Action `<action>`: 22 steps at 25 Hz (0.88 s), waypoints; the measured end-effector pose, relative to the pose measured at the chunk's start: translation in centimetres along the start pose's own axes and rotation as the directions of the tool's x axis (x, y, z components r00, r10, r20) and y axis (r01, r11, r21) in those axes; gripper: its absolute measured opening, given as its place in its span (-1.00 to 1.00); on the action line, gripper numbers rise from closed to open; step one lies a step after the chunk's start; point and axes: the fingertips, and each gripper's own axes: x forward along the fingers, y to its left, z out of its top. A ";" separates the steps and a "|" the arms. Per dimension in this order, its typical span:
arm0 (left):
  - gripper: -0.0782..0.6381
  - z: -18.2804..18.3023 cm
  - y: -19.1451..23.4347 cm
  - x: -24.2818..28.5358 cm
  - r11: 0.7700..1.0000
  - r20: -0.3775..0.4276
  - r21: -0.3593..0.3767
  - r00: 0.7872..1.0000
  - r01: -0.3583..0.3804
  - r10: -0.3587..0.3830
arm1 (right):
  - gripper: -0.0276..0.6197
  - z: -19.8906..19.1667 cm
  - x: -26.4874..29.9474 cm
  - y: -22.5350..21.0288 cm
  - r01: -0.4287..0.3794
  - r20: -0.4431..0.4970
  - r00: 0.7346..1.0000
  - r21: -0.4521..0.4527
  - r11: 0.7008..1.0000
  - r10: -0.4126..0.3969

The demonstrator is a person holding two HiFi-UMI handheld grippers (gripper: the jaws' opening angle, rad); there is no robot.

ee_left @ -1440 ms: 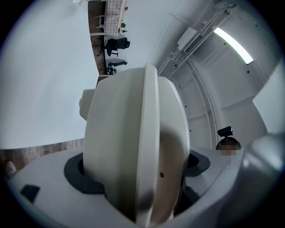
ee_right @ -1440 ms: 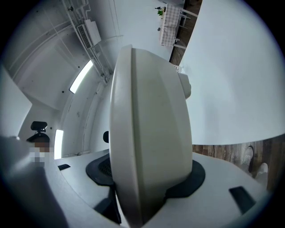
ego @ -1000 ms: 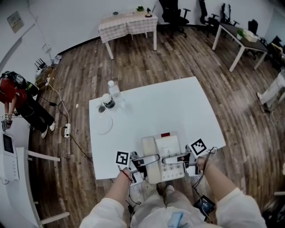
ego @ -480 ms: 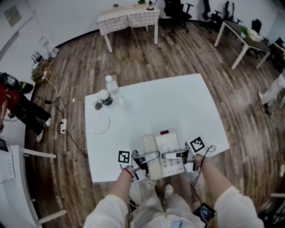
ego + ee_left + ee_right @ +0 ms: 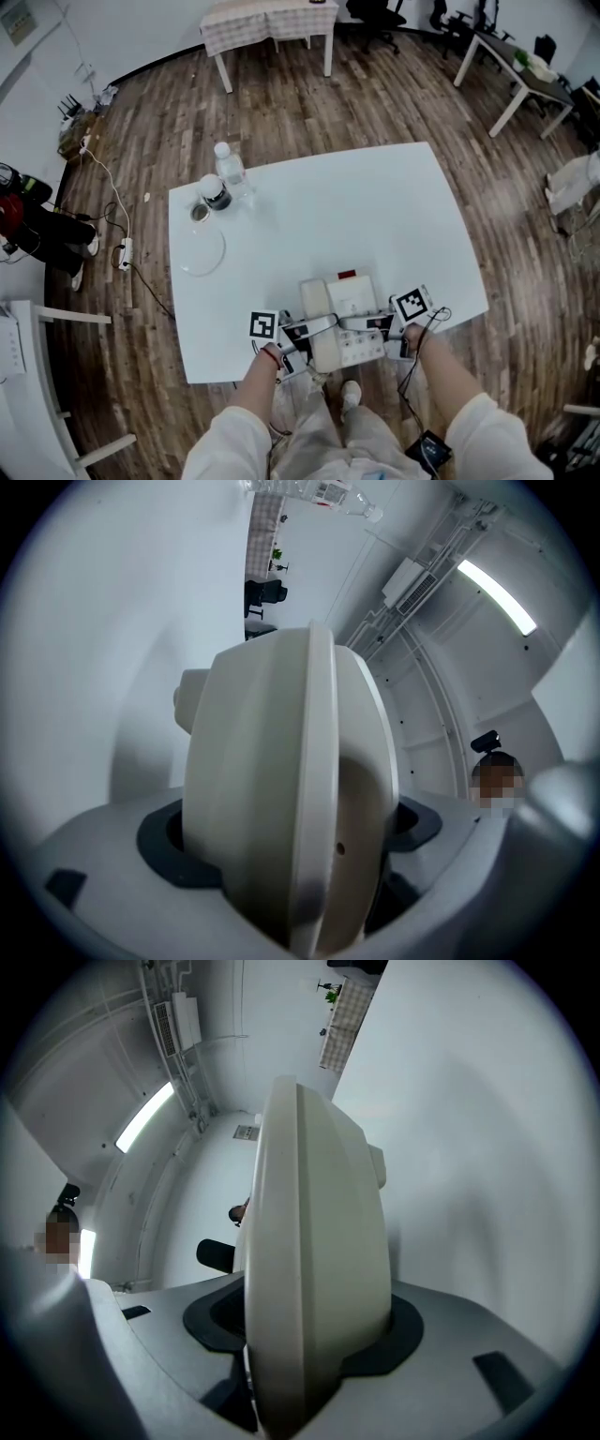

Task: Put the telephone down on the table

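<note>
Head view: your boxy, smooth cream plastic telephone (image 5: 345,302) sits lower centre, at the matte white table's (image 5: 375,216) near edge, as a second ago. Left gripper view: your left gripper (image 5: 291,850) clamps its rounded rim. Right gripper view: your right gripper (image 5: 314,1335) is closing its jaws on it.

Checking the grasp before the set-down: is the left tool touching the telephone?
Touching. The left gripper view shows the telephone wedged between the left tool's jaws, with both dark pads pressed against its sides.
</note>
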 end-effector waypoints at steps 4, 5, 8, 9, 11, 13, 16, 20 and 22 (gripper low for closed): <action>0.53 0.2 1.2 0.0 1.000 -0.004 -0.021 1.000 -0.009 0.009 | -0.12 0.1 -0.1 -0.9 -0.058 0.010 0.998 0.046 0.997 0.058; 0.53 0.2 1.6 -0.1 1.000 -0.008 -0.027 1.000 -0.014 0.014 | -0.12 0.0 -0.1 -1.2 -0.075 0.014 0.997 0.056 0.996 0.074; 0.53 0.0 2.4 -0.3 0.999 -0.024 -0.025 0.999 -0.037 0.036 | -0.12 -0.2 0.0 -2.0 -0.100 0.027 0.995 0.078 0.992 0.098; 0.54 0.1 2.5 -0.3 0.999 -0.027 -0.018 0.999 -0.042 0.042 | -0.12 -0.1 0.0 -2.1 -0.103 0.032 0.994 0.086 0.991 0.101; 0.54 0.4 2.6 -0.3 0.998 -0.030 0.013 0.998 -0.059 0.059 | -0.13 0.3 -0.1 -2.3 -0.105 0.038 0.994 0.087 0.991 0.102; 0.53 0.9 3.0 0.0 0.995 -0.038 0.034 0.994 -0.099 0.100 | -0.13 1.0 -0.2 -2.7 -0.093 0.038 0.995 0.083 0.992 0.090; 0.53 1.6 3.7 0.3 0.990 -0.041 0.024 0.990 -0.137 0.138 | -0.15 1.7 -0.1 -3.1 -0.077 0.036 0.997 0.091 0.993 0.074; 0.53 1.7 4.0 0.5 0.986 -0.034 0.011 0.985 -0.166 0.166 | -0.16 1.9 -0.2 -3.2 -0.065 0.034 0.997 0.091 0.994 0.062; 0.53 1.6 4.1 0.4 0.983 -0.031 0.011 0.983 -0.181 0.181 | -0.16 2.0 -0.1 -3.2 -0.069 0.040 0.997 0.078 0.995 0.066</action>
